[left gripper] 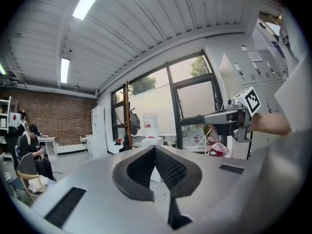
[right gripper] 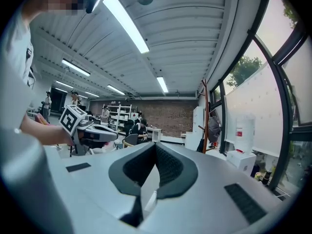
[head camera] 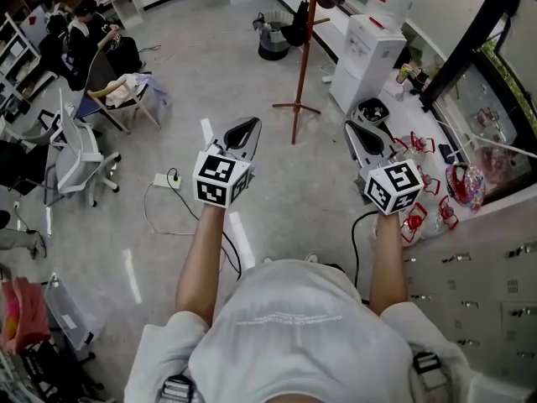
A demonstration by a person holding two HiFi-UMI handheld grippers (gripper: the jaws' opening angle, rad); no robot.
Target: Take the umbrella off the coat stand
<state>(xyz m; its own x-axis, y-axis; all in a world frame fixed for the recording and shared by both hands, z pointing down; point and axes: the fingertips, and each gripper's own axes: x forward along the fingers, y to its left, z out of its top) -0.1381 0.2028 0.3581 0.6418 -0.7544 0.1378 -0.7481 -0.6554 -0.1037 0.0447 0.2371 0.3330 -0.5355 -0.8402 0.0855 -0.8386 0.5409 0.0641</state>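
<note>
The coat stand (head camera: 304, 53) is a red-brown pole on spread feet, several steps ahead of me on the grey floor. A dark folded thing, which looks like the umbrella (head camera: 295, 30), hangs from it near the top. The left gripper view shows the stand (left gripper: 126, 116) and the dark thing (left gripper: 134, 123) far off. In the right gripper view they appear again, the stand (right gripper: 205, 116) and the dark thing (right gripper: 213, 129). My left gripper (head camera: 249, 126) and right gripper (head camera: 352, 129) are held out side by side, short of the stand. Both are shut with nothing between their pads.
A white water dispenser (head camera: 369, 57) stands right of the stand, with a small black bin (head camera: 372, 110) by it and a grey bin (head camera: 273, 40) behind. Office chairs (head camera: 80, 154), a power strip (head camera: 164, 180) with cables and seated people (head camera: 92, 32) are at left. Lockers (head camera: 478, 267) line the right.
</note>
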